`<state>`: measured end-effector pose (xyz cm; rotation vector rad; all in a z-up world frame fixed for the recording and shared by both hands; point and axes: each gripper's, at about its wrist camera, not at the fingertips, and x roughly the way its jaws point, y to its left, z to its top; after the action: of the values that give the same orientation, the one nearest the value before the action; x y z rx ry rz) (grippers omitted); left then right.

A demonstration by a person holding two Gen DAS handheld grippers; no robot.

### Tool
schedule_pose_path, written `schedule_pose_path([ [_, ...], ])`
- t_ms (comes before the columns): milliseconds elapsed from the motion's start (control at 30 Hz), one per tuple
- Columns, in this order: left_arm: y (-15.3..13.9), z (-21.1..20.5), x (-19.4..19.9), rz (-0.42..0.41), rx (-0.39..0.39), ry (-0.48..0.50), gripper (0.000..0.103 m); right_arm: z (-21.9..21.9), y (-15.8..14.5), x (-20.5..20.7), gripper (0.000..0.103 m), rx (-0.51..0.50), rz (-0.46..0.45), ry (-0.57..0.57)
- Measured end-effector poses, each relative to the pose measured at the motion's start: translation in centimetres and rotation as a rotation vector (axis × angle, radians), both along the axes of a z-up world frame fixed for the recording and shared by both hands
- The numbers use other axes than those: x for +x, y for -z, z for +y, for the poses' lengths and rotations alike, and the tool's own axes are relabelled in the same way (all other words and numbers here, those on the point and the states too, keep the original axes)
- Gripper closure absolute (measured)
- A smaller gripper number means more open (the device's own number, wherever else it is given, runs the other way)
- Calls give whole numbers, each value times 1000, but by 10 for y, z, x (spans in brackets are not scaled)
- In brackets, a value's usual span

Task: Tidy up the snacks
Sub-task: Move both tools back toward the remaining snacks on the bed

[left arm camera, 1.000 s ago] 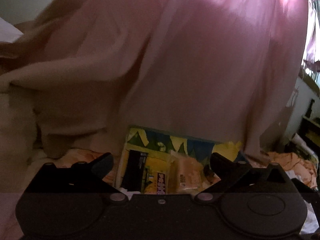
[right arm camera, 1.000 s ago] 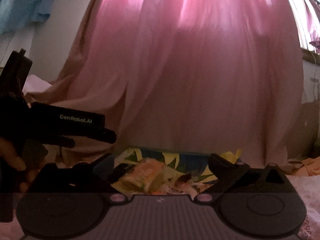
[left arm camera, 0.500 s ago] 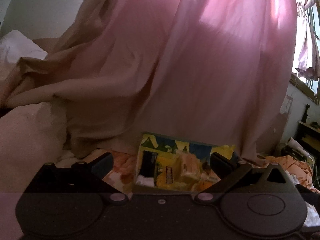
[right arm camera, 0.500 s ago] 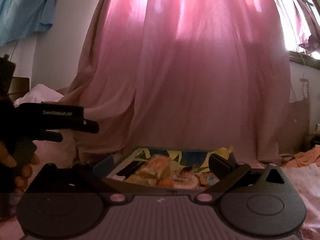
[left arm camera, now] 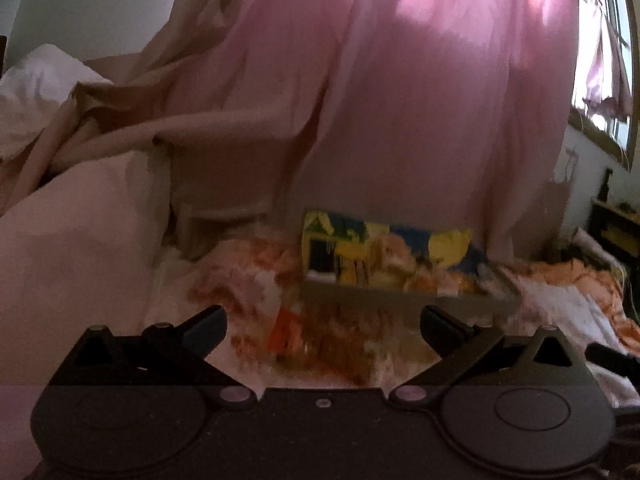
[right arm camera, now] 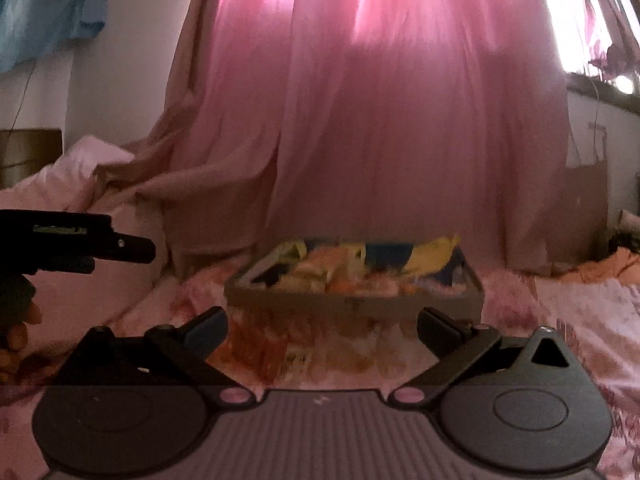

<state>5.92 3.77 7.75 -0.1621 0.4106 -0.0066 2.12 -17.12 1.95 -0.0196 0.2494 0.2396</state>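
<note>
A grey box [right arm camera: 352, 302] with a blue and yellow lining holds several snack packets [right arm camera: 320, 270] and rests on a flowered bedspread. It also shows in the left wrist view [left arm camera: 400, 300], its packets [left arm camera: 384, 256] blurred. An orange packet [left arm camera: 282, 332] lies on the bedspread in front of the box; it shows blurred in the right wrist view [right arm camera: 260, 350]. My left gripper [left arm camera: 322, 326] is open and empty, short of the box. My right gripper [right arm camera: 322, 324] is open and empty, just in front of the box. The left gripper's body [right arm camera: 76, 242] shows at the left of the right wrist view.
A pink curtain [right arm camera: 400, 100] hangs right behind the box. Piled pink bedding [left arm camera: 72, 240] rises on the left. Crumpled orange cloth [left arm camera: 580, 280] lies to the right. A window [left arm camera: 608, 60] and dark shelf [left arm camera: 616, 228] are at the far right.
Both grippers have pulled back from the box, which now looks smaller and farther off. Bedspread and an orange packet have come into view before it. Both stay open.
</note>
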Motion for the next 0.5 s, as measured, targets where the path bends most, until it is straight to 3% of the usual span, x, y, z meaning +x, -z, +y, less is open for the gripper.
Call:
schedule_pose_path([
  [500,57,5,-10,172,52,46,1,12,34,-3,0,-52,165,-30],
])
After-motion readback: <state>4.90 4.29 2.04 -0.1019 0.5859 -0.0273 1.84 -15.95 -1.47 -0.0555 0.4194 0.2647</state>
